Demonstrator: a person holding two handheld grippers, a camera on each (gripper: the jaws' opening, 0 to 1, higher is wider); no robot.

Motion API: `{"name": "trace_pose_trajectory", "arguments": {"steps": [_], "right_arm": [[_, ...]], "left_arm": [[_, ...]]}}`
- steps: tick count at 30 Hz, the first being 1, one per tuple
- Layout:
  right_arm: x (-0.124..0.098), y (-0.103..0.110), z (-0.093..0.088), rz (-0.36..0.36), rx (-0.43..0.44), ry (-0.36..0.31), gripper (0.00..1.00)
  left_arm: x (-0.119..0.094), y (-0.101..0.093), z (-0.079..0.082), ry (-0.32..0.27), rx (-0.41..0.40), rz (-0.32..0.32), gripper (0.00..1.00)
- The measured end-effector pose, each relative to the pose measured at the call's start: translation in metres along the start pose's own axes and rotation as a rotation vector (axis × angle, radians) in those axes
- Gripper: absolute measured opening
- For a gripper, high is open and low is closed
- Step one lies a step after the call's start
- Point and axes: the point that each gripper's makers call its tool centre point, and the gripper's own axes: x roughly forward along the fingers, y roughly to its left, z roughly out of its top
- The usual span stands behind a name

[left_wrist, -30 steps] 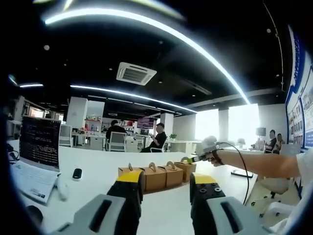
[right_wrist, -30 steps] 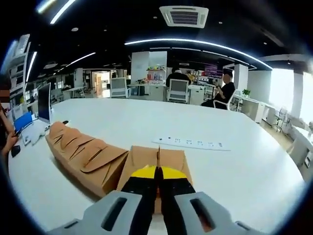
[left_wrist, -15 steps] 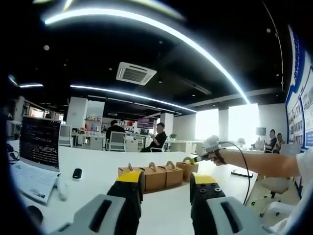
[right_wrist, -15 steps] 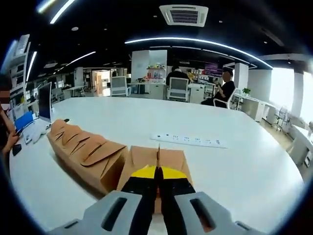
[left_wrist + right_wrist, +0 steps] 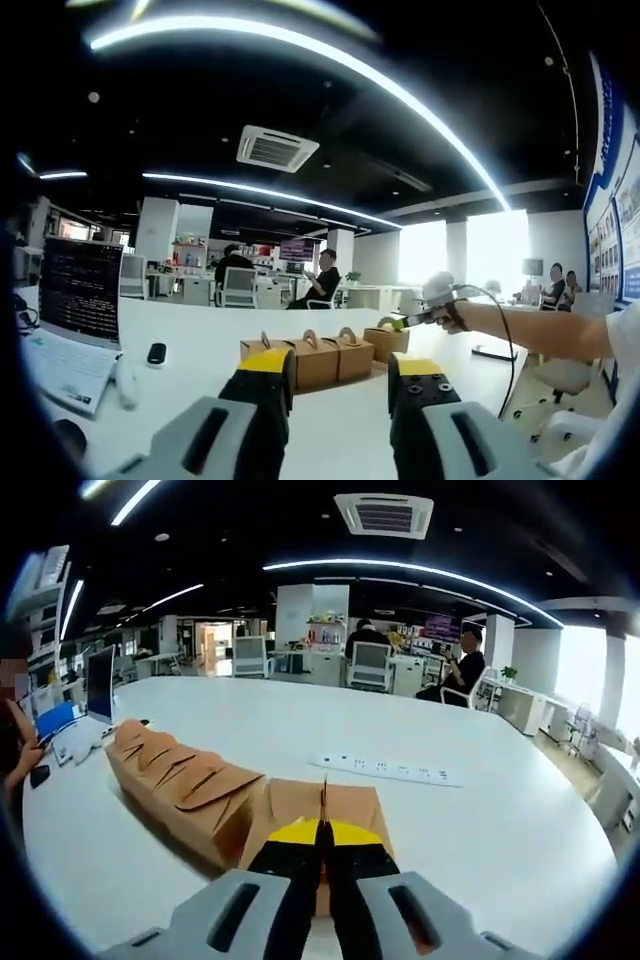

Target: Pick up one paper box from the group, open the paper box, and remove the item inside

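A wide white desk [image 5: 500, 810] spreads under both grippers, its surface bare and open to the right of the boxes and far beyond them, out to the rounded far edge where office chairs and seated people sit well apart from the work. In the right gripper view a white power strip [image 5: 390, 770] lies flat on the desk, far of the held box and apart from it.

On the left side of the desk an open laptop [image 5: 75, 300] stands near the edge, with a small dark object [image 5: 157, 353] just right of it.

A row of brown paper boxes [image 5: 180, 785] runs from near centre toward the far left in the right gripper view, each with a folded gable top and a cut-out handle, standing side by side and touching. In the left gripper view the same row [image 5: 300, 358] sits mid-desk, just beyond the left gripper [image 5: 335, 375], whose yellow-tipped fingers stand wide apart with nothing between them.

The right gripper [image 5: 322, 842] has its fingers closed tight on the thin upright top fin of one paper box [image 5: 295, 805], which sits just right of the near end of the row, close beside it. From the left gripper view this gripper [image 5: 415, 320] reaches in from the right, held by a person's hand [image 5: 450, 315], at the right end of the row.
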Motion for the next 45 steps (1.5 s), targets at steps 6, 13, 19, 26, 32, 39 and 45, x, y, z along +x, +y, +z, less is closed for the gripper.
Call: {"name": "trace_pose_trajectory", "arguments": {"steps": [6,13,19,26,32,39,45], "right_arm": [[-0.010,0.004,0.001,0.015,-0.009,-0.006,0.03],[-0.020,0.009,-0.001,0.044,-0.019,0.002,0.03],[-0.027,0.010,-0.006,0.058,-0.022,0.006,0.03],[-0.035,0.010,-0.011,0.072,-0.021,0.002,0.03],[-0.037,0.007,-0.020,0.083,-0.013,0.009,0.03],[-0.047,0.004,-0.029,0.096,-0.024,0.012,0.03],[-0.058,0.006,-0.035,0.122,-0.020,0.005,0.03]], "left_arm": [[-0.002,0.000,0.001,-0.003,0.001,0.002,0.39],[-0.003,0.000,0.002,-0.005,-0.002,0.002,0.39],[-0.003,0.000,0.003,-0.008,-0.002,0.002,0.39],[-0.003,-0.001,0.003,-0.008,0.000,-0.002,0.39],[-0.002,-0.001,0.003,-0.005,0.000,-0.003,0.39],[-0.001,-0.002,0.001,-0.002,0.002,-0.004,0.39],[0.000,-0.004,0.001,-0.001,0.002,-0.008,0.39]]}}
